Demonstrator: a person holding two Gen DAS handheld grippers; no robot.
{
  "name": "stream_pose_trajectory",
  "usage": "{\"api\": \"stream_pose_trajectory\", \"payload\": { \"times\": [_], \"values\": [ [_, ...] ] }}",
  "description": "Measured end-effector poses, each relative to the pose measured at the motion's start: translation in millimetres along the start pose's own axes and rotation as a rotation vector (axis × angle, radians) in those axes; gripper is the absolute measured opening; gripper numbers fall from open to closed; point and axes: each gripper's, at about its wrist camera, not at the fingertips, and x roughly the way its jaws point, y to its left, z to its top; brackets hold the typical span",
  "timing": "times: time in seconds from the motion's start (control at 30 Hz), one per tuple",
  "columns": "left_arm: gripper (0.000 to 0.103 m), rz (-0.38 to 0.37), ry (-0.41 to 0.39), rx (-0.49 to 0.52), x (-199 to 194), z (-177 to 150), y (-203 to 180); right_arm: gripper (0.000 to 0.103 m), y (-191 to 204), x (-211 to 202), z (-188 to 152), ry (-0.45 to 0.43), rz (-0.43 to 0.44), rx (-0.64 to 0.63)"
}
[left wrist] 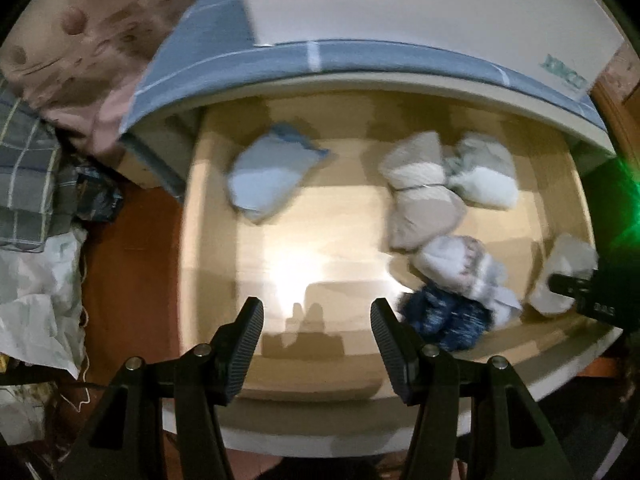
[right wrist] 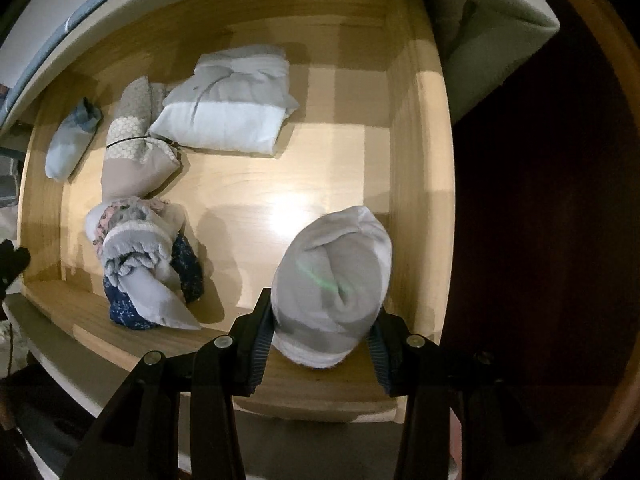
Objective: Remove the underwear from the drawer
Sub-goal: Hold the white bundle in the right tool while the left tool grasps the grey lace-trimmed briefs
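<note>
The right gripper (right wrist: 322,344) clasped a white roll (right wrist: 332,284) at the drawer's (right wrist: 416,160) near right, while the left gripper (left wrist: 316,344) hung unclenched, empty, nearer the navy bundle (left wrist: 444,316).

Checked bedding (left wrist: 28,184), crumpled white bag (left wrist: 36,296)

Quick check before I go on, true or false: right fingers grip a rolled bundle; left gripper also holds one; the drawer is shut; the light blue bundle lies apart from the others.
1. The right gripper grips a white-grey rolled bundle. True.
2. The left gripper also holds a bundle. False: it is open and empty.
3. The drawer is shut. False: it is open, with bundles inside.
4. The light blue bundle lies apart from the others. True.
</note>
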Motion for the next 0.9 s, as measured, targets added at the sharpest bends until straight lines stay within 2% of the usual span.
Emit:
{"api": "stream_pose_trajectory", "payload": {
  "times": [0.13,0.33,0.47,0.6,0.67,0.9],
  "values": [
    [0.057,-0.086,0.024,-0.037,-1.3,6.8,-14.1,0.04,-11.2,5.2,-1.6,0.014,0.025,0.021],
    [0.057,-0.174,0.041,-0.135,4.6,19.2,-25.8,0.04,-20.9,3.7,-3.8,0.016,0.021,0.008],
    [0.057,-0.219,0.066,-0.161,15.8,26.4,-36.8,0.04,-3.6,19.6,0.7,0.019,0.032,0.011],
    [0.06,-0.214,0.107,-0.151,31.8,36.1,-50.9,0.04,4.9,26.5,4.5,0.023,0.047,0.015],
    [0.066,-0.226,0.125,-0.159,37.7,37.7,-55.8,0.04,1.6,26.9,4.5,0.024,0.055,0.017],
    [0.067,-0.192,0.217,-0.192,69.0,38.6,-67.1,0.04,-10.0,27.6,7.5,0.033,0.089,0.036]
  ]
}}
